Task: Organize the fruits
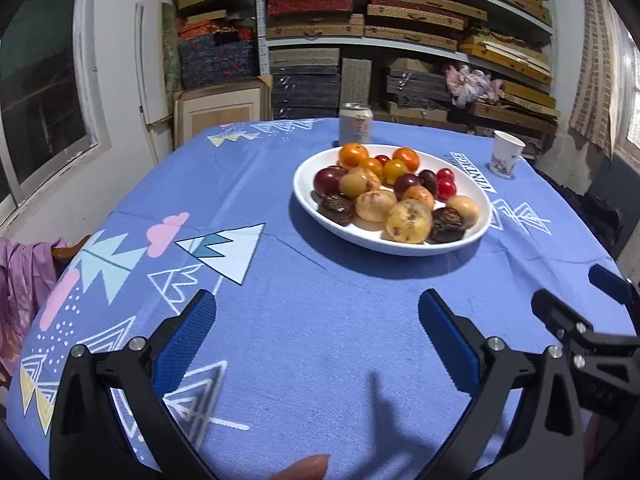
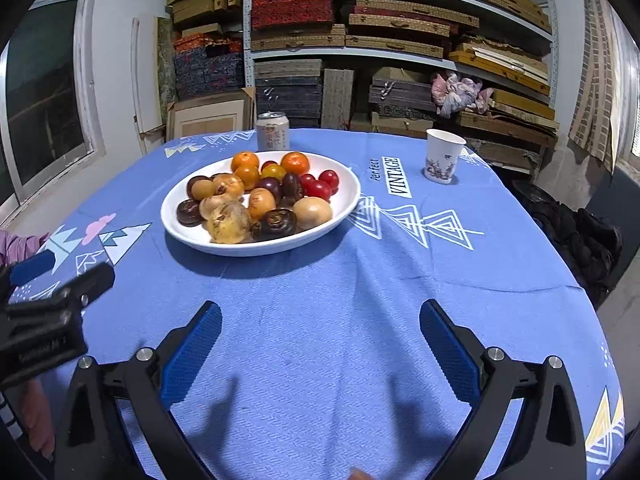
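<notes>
Here the fruits [image 2: 256,196] all lie together in one white plate [image 2: 344,184] on the blue counter [image 2: 320,360]: oranges at the far side, small red tomatoes at the right, dark plums and pale brown fruits toward the near rim. No fruit lies on the cloth outside the plate. This picture fits two stages: a mixed heap that waits for sorting, or a plate into which the fruits are already collected. I cannot decide between them.

If a fruit must be taken, I judge it is best to choose one at the near rim, come from above with the pads on both sides of it, and press gently, because the soft dark ones can bruise and the round ones can roll against their neighbours.

The left claw [image 1: 316,340] hovers low over the counter, near its front edge, with its blue pads spread wide and nothing between them; it points toward the plate, which stands ahead and a little to the right. The right claw [image 2: 320,344] is beside it at a similar height, also spread wide and empty, with the plate ahead and to the left. A can [image 2: 273,131] and a paper cup [image 2: 442,156] stand behind the plate.
</notes>
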Tool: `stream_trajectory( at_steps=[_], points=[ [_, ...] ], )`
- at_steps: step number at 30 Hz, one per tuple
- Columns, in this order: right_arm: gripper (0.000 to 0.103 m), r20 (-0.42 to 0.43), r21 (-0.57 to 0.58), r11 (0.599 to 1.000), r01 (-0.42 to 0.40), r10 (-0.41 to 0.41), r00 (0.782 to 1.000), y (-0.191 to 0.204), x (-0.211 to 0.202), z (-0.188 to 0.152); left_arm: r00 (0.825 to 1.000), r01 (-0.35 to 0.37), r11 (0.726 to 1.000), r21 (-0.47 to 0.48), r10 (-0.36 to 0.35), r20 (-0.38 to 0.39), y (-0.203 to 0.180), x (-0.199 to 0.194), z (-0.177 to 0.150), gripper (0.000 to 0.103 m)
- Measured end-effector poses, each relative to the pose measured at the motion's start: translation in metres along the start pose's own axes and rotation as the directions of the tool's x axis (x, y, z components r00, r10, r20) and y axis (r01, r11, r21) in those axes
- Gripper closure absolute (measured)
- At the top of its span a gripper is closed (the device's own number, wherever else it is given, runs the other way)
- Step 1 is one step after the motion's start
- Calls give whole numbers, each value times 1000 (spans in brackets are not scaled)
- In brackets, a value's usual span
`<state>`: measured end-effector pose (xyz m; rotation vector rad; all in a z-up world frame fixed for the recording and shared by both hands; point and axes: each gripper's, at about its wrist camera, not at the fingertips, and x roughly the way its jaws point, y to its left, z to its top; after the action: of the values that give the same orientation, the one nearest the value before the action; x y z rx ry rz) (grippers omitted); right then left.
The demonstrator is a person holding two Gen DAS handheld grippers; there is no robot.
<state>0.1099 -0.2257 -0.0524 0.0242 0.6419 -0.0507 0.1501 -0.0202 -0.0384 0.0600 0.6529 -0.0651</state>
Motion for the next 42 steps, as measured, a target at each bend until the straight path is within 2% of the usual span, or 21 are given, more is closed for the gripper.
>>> stream_trajectory(
  at_steps=[6, 10, 42],
  points=[
    [3, -30, 7, 1000, -26, 27, 999, 0, 5, -1, 1000, 5, 998, 66, -5, -1, -14, -2, -4, 4],
    [3, -27, 2, 999, -33, 33, 999, 3, 4, -2, 1000, 6, 999, 49, -5, -18, -12, 1, -4, 4],
    [3, -14, -8, 999, -36, 36, 999, 5, 0, -3, 1000, 0, 998, 65, 0, -2, -15, -2, -4, 4]
  ],
)
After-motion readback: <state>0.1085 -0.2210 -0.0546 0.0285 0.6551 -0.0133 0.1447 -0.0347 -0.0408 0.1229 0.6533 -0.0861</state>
